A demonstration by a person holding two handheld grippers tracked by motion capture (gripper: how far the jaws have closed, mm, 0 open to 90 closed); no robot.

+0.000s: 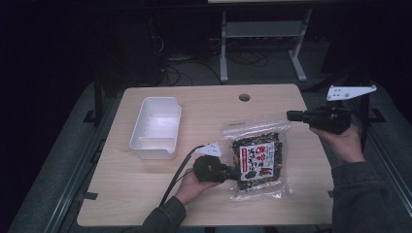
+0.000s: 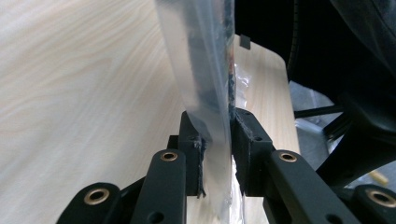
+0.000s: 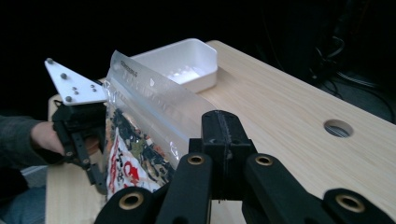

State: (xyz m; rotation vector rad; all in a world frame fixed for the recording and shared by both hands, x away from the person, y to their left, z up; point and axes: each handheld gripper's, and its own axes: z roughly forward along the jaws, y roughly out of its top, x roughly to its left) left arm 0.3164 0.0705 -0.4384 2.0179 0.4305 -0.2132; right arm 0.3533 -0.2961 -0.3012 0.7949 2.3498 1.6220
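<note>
A clear zip bag of dark snack mix with a red and white label lies at the middle of the wooden table. My left gripper comes in from the left and is shut on the bag's left edge. In the left gripper view its jaws pinch the clear plastic, which runs up out of them. My right gripper hovers at the bag's far right corner with its jaws shut. In the right gripper view its tips show no plastic between them. The bag's zip strip passes just behind them.
An empty white plastic bin stands at the table's left, beyond the bag in the right gripper view. A round cable hole sits near the far edge. Bare wood lies along the near edge. Table legs and cables stand on the floor beyond.
</note>
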